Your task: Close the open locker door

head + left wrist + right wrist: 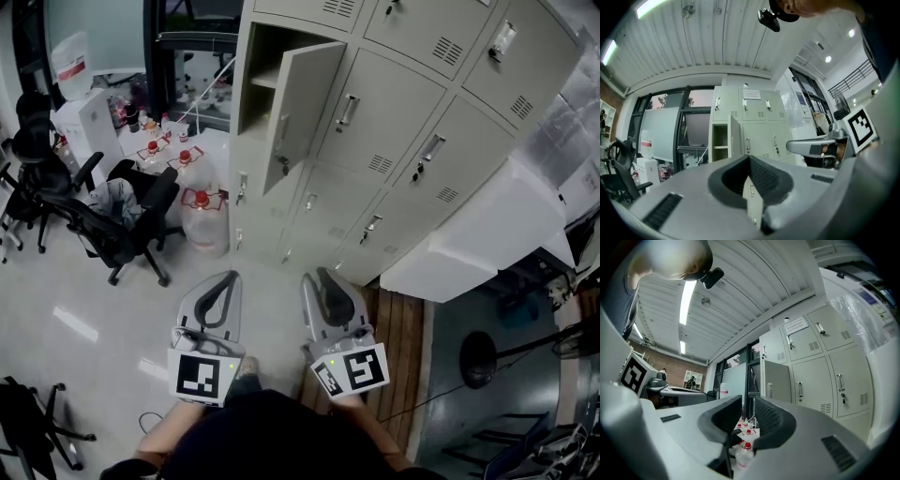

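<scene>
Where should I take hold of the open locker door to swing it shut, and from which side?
Take the open locker door by its free vertical edge, beside the handle. It stands swung out, hinged along its right edge, so the free edge likely gives the most leverage. Come from the right in the head view, against the handle face, pushing toward the open compartment.

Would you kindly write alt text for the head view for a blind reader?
Seen from above, a bank of grey lockers has one door standing open at its upper left. A person points the left gripper and right gripper toward it, both empty and short of the lockers; water jugs and office chairs stand left.
</scene>
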